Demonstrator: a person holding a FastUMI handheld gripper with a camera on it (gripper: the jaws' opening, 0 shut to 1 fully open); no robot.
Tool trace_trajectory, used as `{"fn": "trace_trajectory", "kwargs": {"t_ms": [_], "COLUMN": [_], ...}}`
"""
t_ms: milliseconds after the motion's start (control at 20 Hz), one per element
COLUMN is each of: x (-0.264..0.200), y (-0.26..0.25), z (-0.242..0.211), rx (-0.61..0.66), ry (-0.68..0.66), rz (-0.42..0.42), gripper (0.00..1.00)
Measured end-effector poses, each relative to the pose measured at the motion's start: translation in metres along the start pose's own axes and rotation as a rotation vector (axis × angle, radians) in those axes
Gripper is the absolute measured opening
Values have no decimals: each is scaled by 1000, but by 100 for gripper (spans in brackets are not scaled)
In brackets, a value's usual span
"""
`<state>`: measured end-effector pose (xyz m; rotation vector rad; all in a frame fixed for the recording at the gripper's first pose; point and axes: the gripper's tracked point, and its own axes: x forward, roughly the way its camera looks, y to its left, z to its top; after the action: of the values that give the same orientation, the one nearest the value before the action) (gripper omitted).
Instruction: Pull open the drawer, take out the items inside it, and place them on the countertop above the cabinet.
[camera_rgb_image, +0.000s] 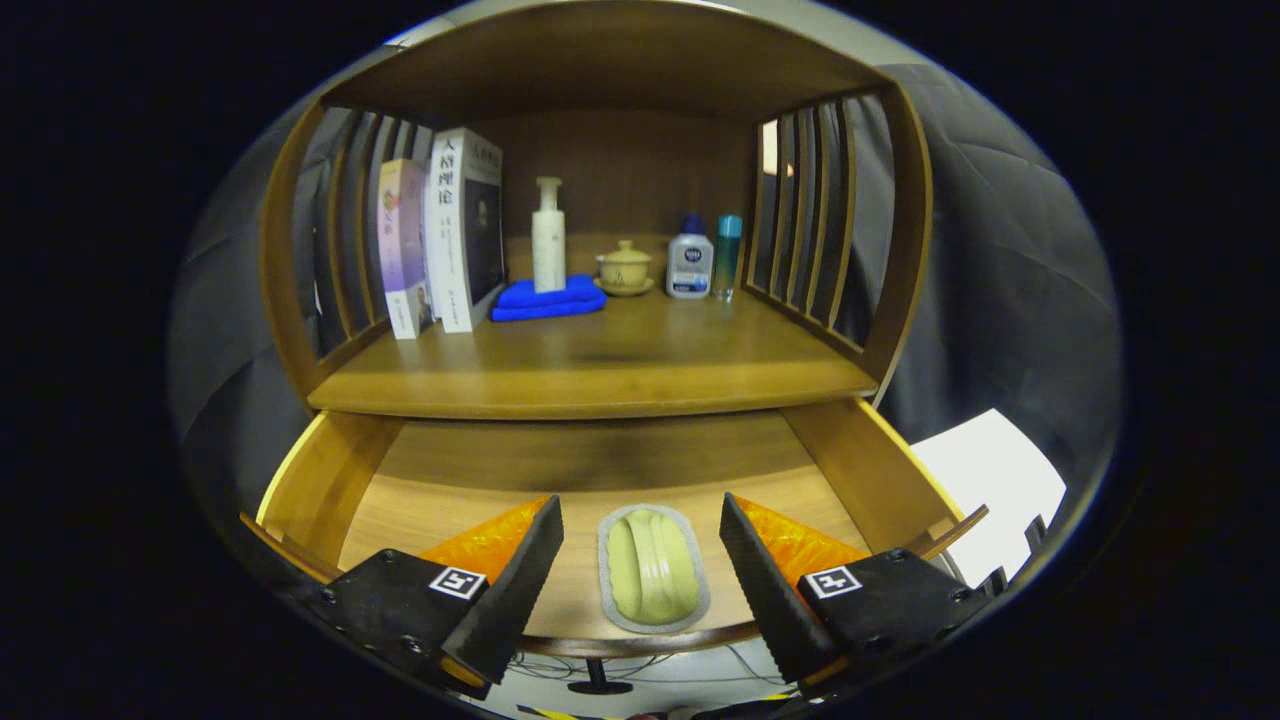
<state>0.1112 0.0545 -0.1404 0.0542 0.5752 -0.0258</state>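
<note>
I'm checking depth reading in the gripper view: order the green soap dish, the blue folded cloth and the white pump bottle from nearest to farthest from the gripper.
1. Green soap dish: in the open drawer, between the fingers of the open gripper.
2. Blue folded cloth: up on the countertop, left of centre.
3. White pump bottle: standing on the cloth's rear part, slightly farther.

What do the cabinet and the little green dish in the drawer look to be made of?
Cabinet: wood or wood veneer, grain lines showing, satin sheen. Green dish, lying in the open drawer between the open gripper fingers: probably glazed ceramic, smooth and softly glossy, though plastic is possible.
</note>
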Motion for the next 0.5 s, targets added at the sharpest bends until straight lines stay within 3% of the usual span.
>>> {"fn": "trace_trajectory", "kwargs": {"t_ms": [500], "x": [43], "y": [-8], "z": [-44], "rx": [-12], "ry": [257], "rz": [-3], "gripper": [100]}}
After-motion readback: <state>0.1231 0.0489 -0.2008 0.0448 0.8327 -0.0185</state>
